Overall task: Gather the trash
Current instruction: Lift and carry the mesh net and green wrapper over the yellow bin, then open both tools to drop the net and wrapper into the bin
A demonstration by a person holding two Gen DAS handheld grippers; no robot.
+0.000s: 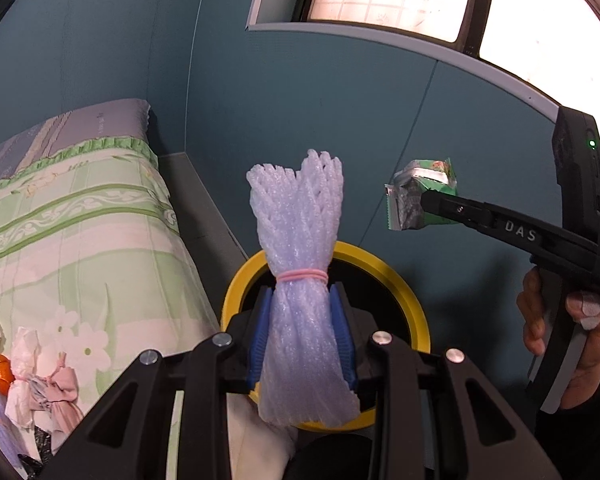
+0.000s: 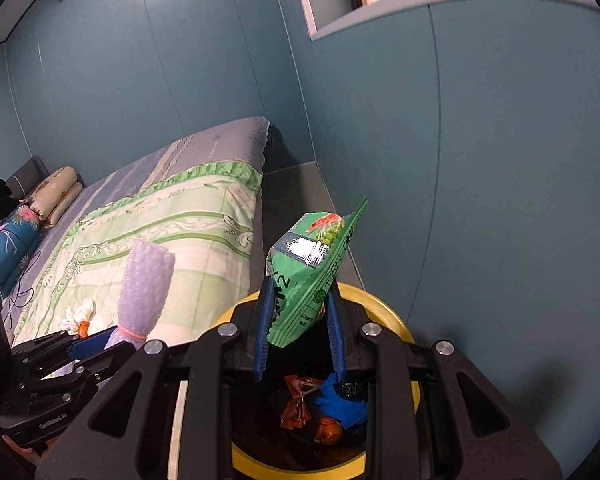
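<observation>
Your left hand-held gripper [image 1: 303, 344] pinches the purple foam net [image 1: 298, 264] over the yellow bin [image 1: 414, 304]. Your right hand-held gripper [image 2: 298, 334] pinches the green snack bag [image 2: 314, 264] above it too. Both are light, so if you let go off-center they could hit the rim and fall to the floor. More trash [image 1: 28, 376] waits on the bed [image 1: 80, 220] just beside the bin.

Yellow-rimmed round trash bin [image 1: 404, 292]: near rim hidden behind black left gripper [image 1: 302, 344] and its purple foam-net bundle [image 1: 300, 280]. Green foil snack wrapper [image 2: 312, 272]: label patch blurred, unreadable. Crumpled tissue scraps [image 1: 24, 364] on the floral bedspread [image 1: 80, 220] cut off at frame edge.
</observation>
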